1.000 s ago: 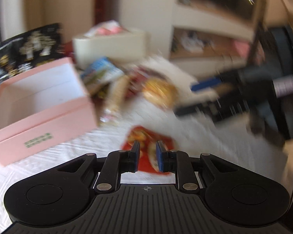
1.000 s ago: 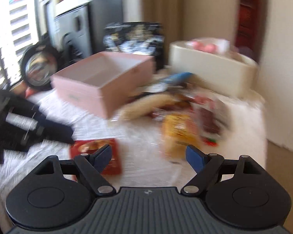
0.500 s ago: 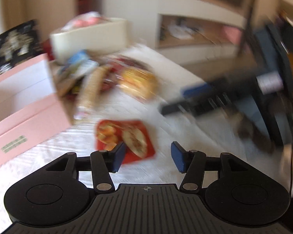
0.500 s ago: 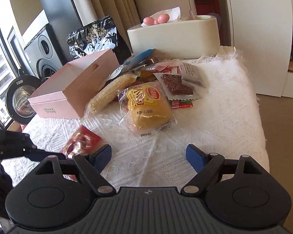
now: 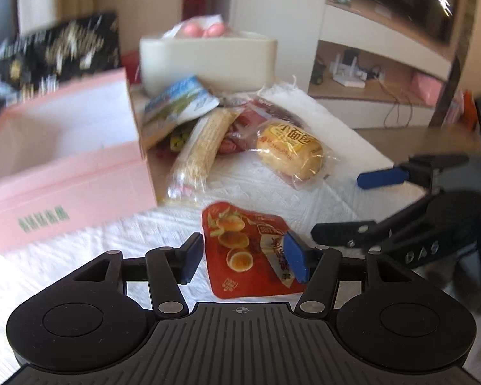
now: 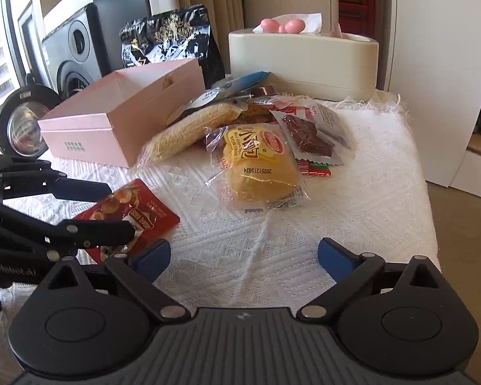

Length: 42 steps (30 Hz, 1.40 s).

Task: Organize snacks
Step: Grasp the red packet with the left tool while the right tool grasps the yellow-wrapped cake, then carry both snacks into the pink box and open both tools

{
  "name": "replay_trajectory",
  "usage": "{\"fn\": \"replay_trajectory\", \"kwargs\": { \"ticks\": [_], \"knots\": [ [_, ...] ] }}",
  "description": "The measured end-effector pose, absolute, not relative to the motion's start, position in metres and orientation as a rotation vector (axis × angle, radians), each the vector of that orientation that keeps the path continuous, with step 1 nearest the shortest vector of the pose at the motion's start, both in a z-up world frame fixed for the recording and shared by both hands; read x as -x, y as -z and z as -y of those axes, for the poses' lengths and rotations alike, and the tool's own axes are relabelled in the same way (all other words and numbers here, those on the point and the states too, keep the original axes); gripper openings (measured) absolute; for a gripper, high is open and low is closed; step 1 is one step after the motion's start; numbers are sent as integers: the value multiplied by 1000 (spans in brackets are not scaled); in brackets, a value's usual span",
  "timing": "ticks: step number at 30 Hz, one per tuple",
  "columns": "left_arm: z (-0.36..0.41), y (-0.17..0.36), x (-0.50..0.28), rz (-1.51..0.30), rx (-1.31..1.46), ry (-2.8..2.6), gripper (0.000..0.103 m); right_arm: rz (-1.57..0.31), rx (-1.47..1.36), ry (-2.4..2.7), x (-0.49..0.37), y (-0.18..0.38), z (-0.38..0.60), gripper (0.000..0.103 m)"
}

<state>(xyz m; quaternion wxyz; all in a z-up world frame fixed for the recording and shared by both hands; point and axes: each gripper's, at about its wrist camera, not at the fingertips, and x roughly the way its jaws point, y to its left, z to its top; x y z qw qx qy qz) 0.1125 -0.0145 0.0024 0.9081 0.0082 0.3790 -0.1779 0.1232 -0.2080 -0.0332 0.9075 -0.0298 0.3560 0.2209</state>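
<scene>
A red quail-egg snack packet (image 5: pixel 247 250) lies flat on the white cloth, between the fingers of my open left gripper (image 5: pixel 244 258); it also shows in the right wrist view (image 6: pixel 134 211). An open pink box (image 6: pixel 112 118) stands to the left. A pile of snacks lies beside it: a yellow bun (image 6: pixel 259 173), a long corn-coloured pack (image 6: pixel 189 131), a brownie pack (image 6: pixel 308 134) and a blue-white pouch (image 5: pixel 176 102). My right gripper (image 6: pixel 243 260) is open and empty above bare cloth in front of the bun.
A cream tissue box (image 6: pixel 304 61) stands behind the pile. A black and gold bag (image 6: pixel 173 41) and a speaker (image 6: pixel 77 51) stand at the back left. The cloth's right edge (image 6: pixel 426 192) drops to the floor.
My left gripper has opened from nearly shut, and the red packet now lies between its fingers. My right gripper pulled back from the pile and stayed open.
</scene>
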Motion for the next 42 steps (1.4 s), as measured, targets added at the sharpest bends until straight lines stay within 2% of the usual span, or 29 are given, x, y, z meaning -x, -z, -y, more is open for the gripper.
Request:
{"fn": "replay_trajectory", "kwargs": {
  "ticks": [7,9,11,14,21,22,25,28,42],
  "knots": [
    [13,-1,-114,-803,42,365,60,-749,72,-449,-125,33,208,99],
    [17,-1,-111,-799,17,369,63,-755,110,-470,-125,32,206,99],
    [23,0,-108,-793,-19,378,65,-753,123,-478,-124,26,209,92],
    [27,1,-105,-787,-36,389,67,-661,84,-483,-119,5,218,92],
    [42,2,-99,-765,-98,416,67,-666,52,-463,-163,-3,197,92],
    [42,2,-99,-766,-102,414,67,-687,45,-456,-172,2,193,90],
    [47,3,-101,-772,-120,414,71,-736,32,-448,-187,14,186,71],
    [53,5,-103,-770,-134,408,75,-729,30,-448,-184,14,187,65],
    [35,-3,-68,-767,-126,430,73,-645,31,-478,-127,-22,207,62]
  ]
}}
